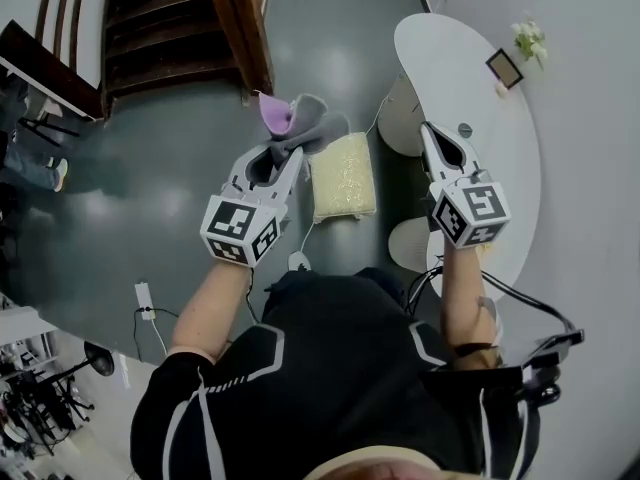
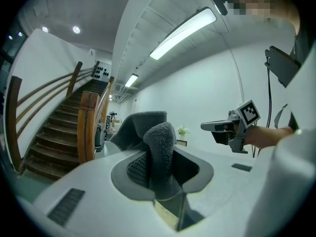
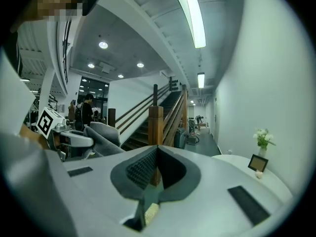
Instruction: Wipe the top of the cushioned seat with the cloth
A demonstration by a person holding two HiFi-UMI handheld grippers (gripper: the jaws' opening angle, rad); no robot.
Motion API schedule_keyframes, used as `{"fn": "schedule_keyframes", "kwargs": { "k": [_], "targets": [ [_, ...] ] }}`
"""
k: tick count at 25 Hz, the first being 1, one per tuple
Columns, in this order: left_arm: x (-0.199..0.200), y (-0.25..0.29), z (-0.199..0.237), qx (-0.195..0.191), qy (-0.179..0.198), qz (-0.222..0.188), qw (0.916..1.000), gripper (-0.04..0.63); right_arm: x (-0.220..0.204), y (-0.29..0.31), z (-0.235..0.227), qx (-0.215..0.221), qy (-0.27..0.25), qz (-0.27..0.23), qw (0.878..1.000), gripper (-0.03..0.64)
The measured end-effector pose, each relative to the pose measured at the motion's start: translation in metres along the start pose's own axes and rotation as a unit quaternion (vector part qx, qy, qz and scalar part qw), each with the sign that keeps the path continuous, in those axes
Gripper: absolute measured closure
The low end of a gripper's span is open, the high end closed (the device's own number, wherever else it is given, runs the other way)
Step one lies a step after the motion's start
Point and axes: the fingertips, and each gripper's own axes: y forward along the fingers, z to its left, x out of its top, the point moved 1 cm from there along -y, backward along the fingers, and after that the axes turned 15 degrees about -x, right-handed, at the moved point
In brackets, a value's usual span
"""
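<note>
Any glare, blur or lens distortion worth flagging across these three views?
Head view: fisheye bending, soft glare patches on the glossy grey floor. Left gripper view: grey fleecy cloth sharp, long ceiling strip light blown out. Right gripper view: black vignetted corners, overhead tube lamp overexposed.

Cloth (image 1: 305, 118) between left gripper (image 1: 283, 151) jaws: dark grey, purple fold. Cushioned seat (image 1: 343, 176) beside jaws: cream, speckled. Right gripper (image 1: 433, 136): white, black-white marker cube.

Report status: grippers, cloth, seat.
Left gripper shut on cloth, raised clear of cushioned seat. Right gripper shut, empty. Seat top looks bare.
</note>
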Motion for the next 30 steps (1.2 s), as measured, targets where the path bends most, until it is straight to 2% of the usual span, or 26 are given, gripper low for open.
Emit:
{"fn": "schedule_keyframes", "kwargs": {
  "k": [5, 9, 15, 18, 21, 25, 30],
  "targets": [
    [-0.019, 0.017, 0.009, -0.024, -0.023, 0.022, 0.9992, 0.506, -0.015, 0.009, -0.009, -0.021, 0.014, 0.018, 1.0, 0.612],
    [-0.031, 0.051, 0.005, -0.034, -0.023, 0.038, 0.9984, 0.506, -0.031, 0.017, -0.043, -0.038, 0.038, 0.026, 0.998, 0.612],
    [-0.053, 0.108, -0.002, -0.041, -0.037, 0.077, 0.9955, 0.506, -0.037, 0.034, -0.089, -0.029, 0.059, 0.027, 0.997, 0.612],
    [-0.077, 0.129, -0.005, -0.044, -0.062, 0.091, 0.9929, 0.506, -0.047, 0.04, -0.097, 0.001, 0.073, 0.037, 0.997, 0.612],
    [-0.101, 0.156, -0.008, -0.056, -0.043, 0.119, 0.9904, 0.506, -0.053, 0.049, -0.111, 0.006, 0.049, 0.026, 0.998, 0.611],
    [-0.127, 0.161, 0.0, -0.072, -0.036, 0.14, 0.9868, 0.506, -0.058, 0.06, -0.097, 0.004, 0.059, 0.033, 0.998, 0.612],
    [-0.18, 0.173, 0.013, -0.112, -0.039, 0.175, 0.9775, 0.506, -0.083, 0.075, -0.098, -0.037, 0.047, 0.051, 0.997, 0.612]
  ]
}}
